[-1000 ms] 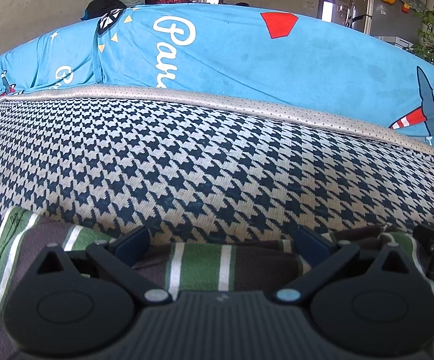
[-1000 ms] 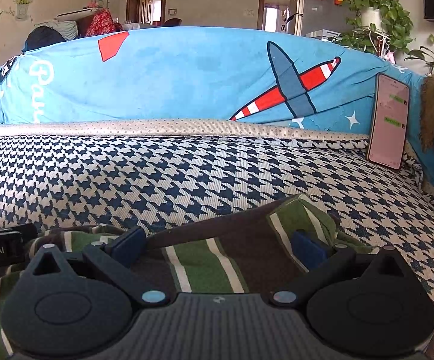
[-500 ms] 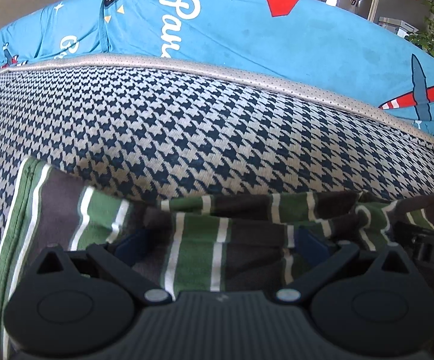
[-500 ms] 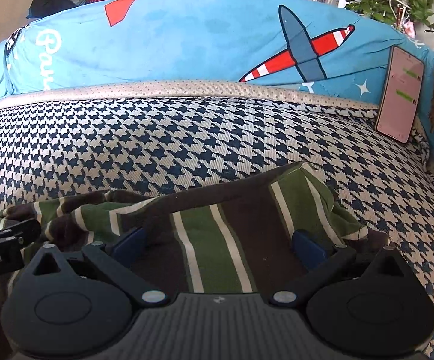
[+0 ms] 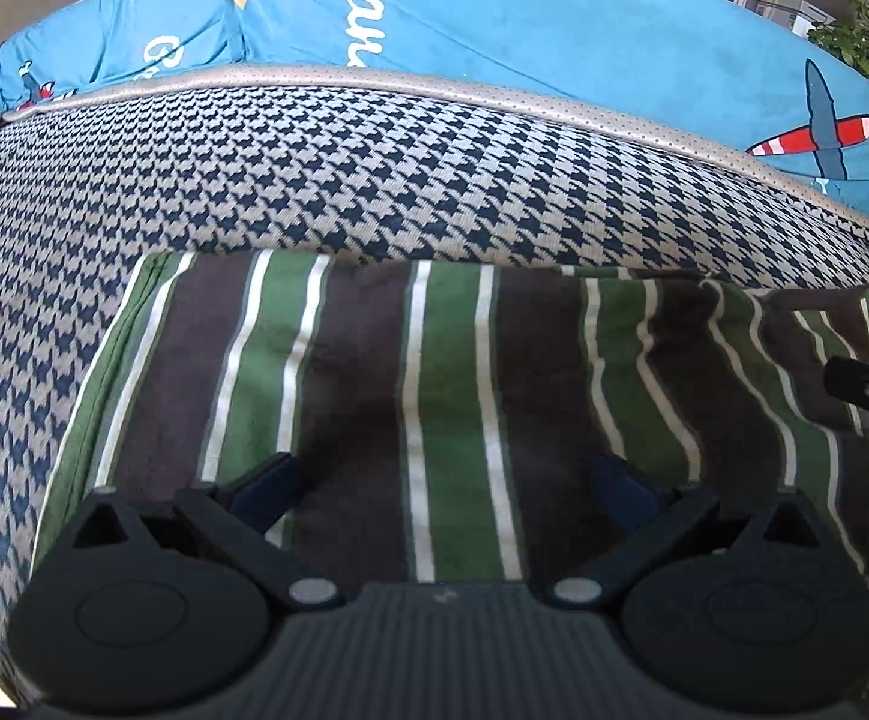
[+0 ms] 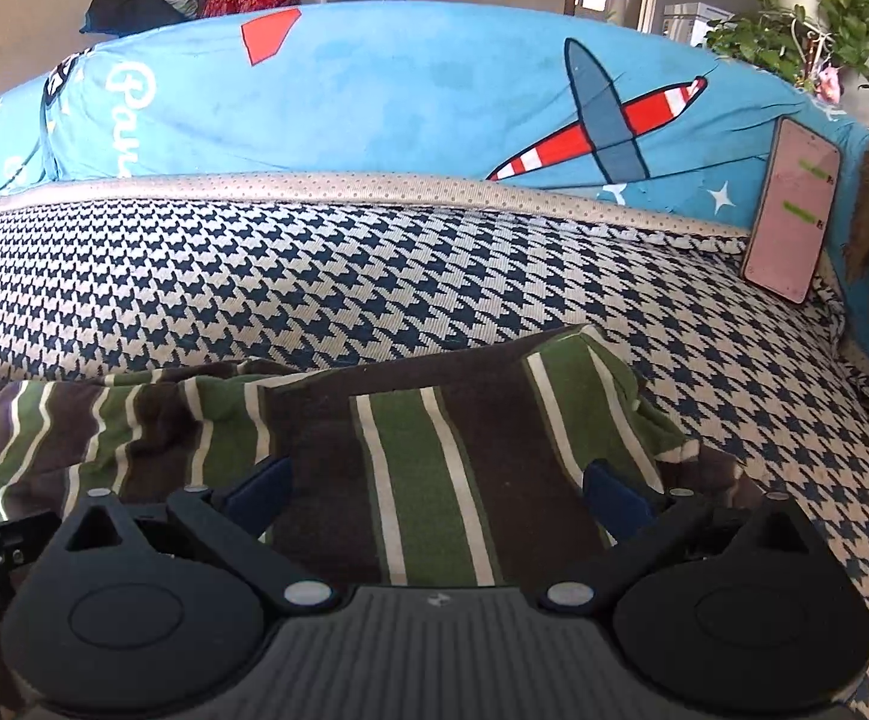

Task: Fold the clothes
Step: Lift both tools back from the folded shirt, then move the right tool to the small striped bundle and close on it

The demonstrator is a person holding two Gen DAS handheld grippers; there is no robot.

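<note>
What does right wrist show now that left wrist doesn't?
Right wrist only: a phone propped against the blue cover, screen lit; the garment's bunched right end; clothes piled behind the sofa. Left wrist only: the garment's flat left edge and the "Pa" lettering up close. Both: the striped garment, houndstooth seat cover, blue cover with plane print, and both open grippers, left gripper and right gripper, over the cloth.

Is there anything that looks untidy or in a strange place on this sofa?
The striped garment is bunched and wrinkled on its left part in the right wrist view, not flat. A phone with a lit screen leans upright against the blue backrest cover, far right.
</note>
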